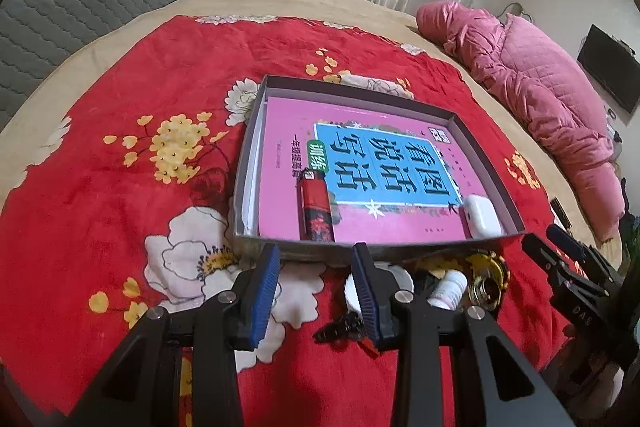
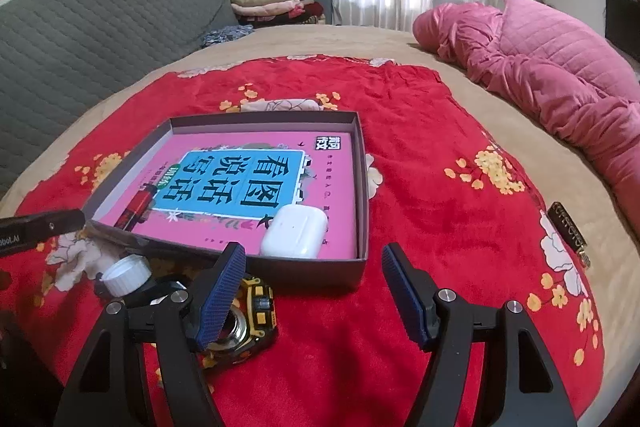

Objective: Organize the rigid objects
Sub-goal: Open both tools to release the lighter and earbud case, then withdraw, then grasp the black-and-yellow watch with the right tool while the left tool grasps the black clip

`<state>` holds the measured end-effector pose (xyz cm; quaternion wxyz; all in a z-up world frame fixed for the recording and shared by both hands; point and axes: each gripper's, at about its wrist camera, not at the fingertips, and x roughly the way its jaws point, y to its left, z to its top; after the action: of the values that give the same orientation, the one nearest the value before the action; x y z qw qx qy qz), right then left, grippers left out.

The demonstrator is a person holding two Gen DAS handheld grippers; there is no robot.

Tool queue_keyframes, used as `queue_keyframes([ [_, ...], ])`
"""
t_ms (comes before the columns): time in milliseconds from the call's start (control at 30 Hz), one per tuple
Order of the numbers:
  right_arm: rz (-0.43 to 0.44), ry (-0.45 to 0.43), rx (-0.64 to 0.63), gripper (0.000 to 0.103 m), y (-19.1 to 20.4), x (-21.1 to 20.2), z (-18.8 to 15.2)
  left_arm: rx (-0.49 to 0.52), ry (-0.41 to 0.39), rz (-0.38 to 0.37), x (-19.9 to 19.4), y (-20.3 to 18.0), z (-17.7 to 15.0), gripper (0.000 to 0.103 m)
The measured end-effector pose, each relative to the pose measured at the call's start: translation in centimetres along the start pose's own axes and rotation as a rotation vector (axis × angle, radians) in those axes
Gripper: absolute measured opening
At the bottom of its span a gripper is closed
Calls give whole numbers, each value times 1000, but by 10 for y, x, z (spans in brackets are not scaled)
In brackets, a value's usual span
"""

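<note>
A shallow grey box (image 1: 492, 131) (image 2: 362, 163) lies on a red floral blanket. In it are a pink book (image 1: 288, 131) (image 2: 336, 163), a red lighter (image 1: 316, 207) (image 2: 138, 205) and a white earbud case (image 1: 482, 215) (image 2: 294, 231). In front of the box lie a small white-capped bottle (image 1: 450, 289) (image 2: 126, 273), a yellow and black headlamp (image 1: 486, 277) (image 2: 256, 311) and a small black object (image 1: 340, 327). My left gripper (image 1: 316, 291) is open and empty just before the box's near wall. My right gripper (image 2: 314, 295) is open and empty, its left finger over the headlamp.
The red blanket (image 1: 100, 187) (image 2: 440, 227) covers a beige bed. A pink quilted jacket (image 1: 532, 87) (image 2: 540, 67) lies at the right. A grey headboard (image 2: 100, 27) stands at the left, with folded clothes (image 2: 268, 3) behind. A dark strap (image 2: 568, 227) lies at the bed's right edge.
</note>
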<state>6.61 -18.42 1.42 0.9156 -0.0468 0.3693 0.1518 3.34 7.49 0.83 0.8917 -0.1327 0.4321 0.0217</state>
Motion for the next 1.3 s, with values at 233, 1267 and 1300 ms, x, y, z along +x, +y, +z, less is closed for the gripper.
queue_keyframes([
  [233,21,13,-2,72,3,-6,-4,26,31,-11,-2,-4,-13,37],
  [1267,66,100,-52,73,24,-11,-27,115,155,-28,16,-17,-48,37],
  [1300,67,104,-52,73,24,-10,-27,115,156,-29,17,-17,-48,37],
])
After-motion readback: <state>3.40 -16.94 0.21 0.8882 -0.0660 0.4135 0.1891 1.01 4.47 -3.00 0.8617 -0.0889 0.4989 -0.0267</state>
